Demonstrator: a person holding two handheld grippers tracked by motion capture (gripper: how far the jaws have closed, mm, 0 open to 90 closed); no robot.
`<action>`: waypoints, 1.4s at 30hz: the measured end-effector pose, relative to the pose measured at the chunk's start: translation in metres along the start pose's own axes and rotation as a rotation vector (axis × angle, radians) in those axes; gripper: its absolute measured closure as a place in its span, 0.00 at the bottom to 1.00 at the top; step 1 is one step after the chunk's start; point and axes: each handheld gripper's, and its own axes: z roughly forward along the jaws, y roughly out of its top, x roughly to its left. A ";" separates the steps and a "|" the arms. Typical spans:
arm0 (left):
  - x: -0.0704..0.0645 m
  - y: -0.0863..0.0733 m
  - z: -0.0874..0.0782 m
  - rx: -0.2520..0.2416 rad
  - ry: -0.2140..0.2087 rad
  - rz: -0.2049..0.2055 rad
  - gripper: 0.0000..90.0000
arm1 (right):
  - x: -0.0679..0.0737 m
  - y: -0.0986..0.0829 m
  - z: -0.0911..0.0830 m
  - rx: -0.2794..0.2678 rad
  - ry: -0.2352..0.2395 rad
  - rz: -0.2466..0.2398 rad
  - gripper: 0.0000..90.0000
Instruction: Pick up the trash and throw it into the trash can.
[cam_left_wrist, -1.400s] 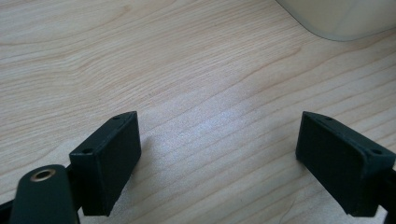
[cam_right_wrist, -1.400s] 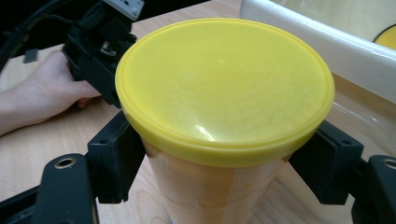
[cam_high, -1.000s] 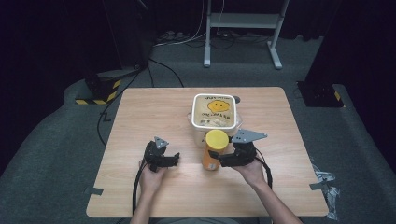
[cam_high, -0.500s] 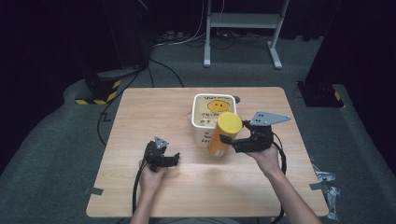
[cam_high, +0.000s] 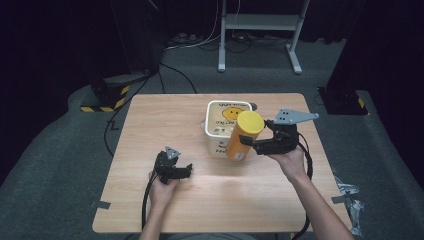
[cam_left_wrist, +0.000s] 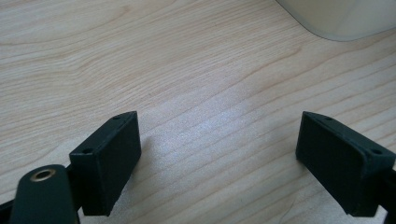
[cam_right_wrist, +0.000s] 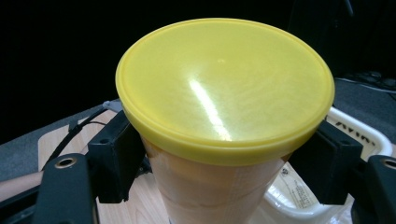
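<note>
White tub with a smiley face printed on its lid sits mid-table, just behind the can; its other print is too small to read. Right gripper clamps the orange can under its yellow lid, lifted and tilted over the tub's front edge. Left gripper rests low on the wood, jaws spread wide and holding nothing.

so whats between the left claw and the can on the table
Bare wood. In the high view only tabletop lies between the open left claw and the can held by the right claw; the tub sits behind.
</note>
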 end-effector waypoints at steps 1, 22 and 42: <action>0.000 0.000 0.000 0.000 0.000 0.000 0.16 | 0.000 0.002 -0.001 0.002 -0.003 -0.006 0.26; 0.000 0.000 0.000 0.000 0.000 0.001 0.16 | -0.018 0.036 -0.002 0.004 -0.041 0.005 0.26; 0.000 0.000 0.000 -0.003 0.000 0.000 0.16 | -0.045 0.054 0.017 0.016 -0.126 0.023 0.27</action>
